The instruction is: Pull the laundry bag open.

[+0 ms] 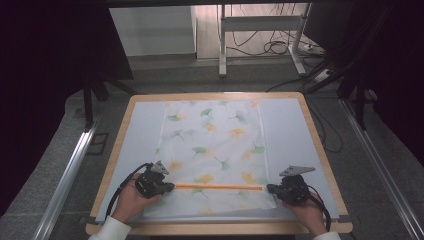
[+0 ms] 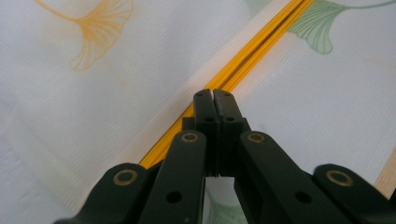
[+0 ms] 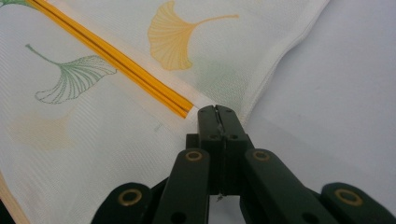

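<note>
A mat (image 1: 287,130) lies on the bench (image 1: 320,150). A mesh bag (image 1: 215,145) lies flat on the mat, centred, running from the far edge to the near edge. A zipper (image 1: 217,187) runs across the bag near its near end. The left gripper (image 1: 167,187) sits at the zipper's left end, the right gripper (image 1: 270,188) at its right end, both on the bag.

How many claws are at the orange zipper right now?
2: the left claw at the orange zipper's left end, the right claw at its right end.
</note>
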`<state>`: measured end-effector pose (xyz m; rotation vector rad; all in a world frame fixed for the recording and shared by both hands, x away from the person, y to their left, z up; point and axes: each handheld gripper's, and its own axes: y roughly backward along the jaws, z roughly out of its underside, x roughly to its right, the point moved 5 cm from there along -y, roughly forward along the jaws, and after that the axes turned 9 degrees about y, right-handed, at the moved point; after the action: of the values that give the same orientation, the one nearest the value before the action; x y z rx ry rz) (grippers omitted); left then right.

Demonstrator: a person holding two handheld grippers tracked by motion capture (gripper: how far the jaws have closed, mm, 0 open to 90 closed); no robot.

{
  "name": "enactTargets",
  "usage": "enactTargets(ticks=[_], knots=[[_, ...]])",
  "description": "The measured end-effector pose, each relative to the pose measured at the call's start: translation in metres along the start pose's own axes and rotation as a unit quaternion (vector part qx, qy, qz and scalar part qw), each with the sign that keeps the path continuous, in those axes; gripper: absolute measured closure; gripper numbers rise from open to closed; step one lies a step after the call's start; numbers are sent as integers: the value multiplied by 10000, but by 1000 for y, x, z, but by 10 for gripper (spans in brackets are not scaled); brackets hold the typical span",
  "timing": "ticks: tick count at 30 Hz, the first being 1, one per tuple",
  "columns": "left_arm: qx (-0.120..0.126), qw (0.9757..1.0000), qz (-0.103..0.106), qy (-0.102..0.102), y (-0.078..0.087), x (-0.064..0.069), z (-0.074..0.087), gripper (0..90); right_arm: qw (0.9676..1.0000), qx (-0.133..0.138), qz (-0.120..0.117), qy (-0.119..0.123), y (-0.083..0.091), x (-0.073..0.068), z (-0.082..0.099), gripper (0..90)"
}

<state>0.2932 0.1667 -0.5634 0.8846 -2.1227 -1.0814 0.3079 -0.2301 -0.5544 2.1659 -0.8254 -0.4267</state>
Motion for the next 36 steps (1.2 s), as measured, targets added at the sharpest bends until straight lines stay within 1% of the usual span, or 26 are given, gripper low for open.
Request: enactTargets(ticks=[6, 11, 13, 16, 29, 30, 31, 36], knots=[[-1, 9999, -45, 119, 6, -8, 7, 900, 10000, 0, 8, 9, 0, 0, 0, 898], [-2, 9998, -82, 174, 10, -14, 11, 900, 10000, -2, 1, 2, 0, 0, 0, 898], [4, 9997, -121, 221, 12, -16, 13, 900, 10000, -2, 5, 8, 0, 0, 0, 897], [18, 9996, -82, 275, 14, -18, 17, 900, 10000, -3, 11, 13, 0, 0, 0, 898], [79, 9987, -110, 496, 23, -31, 27, 900, 10000, 2, -6, 39, 0, 0, 0, 898], [99, 9985, -73, 533, 24, -31, 28, 900, 10000, 2, -7, 42, 0, 0, 0, 898], [83, 9985, -105, 535, 25, -33, 29, 900, 10000, 7, 2, 42, 0, 0, 0, 898], [115, 9980, -129, 613, 28, -37, 34, 900, 10000, 3, -5, 56, 0, 0, 0, 898]])
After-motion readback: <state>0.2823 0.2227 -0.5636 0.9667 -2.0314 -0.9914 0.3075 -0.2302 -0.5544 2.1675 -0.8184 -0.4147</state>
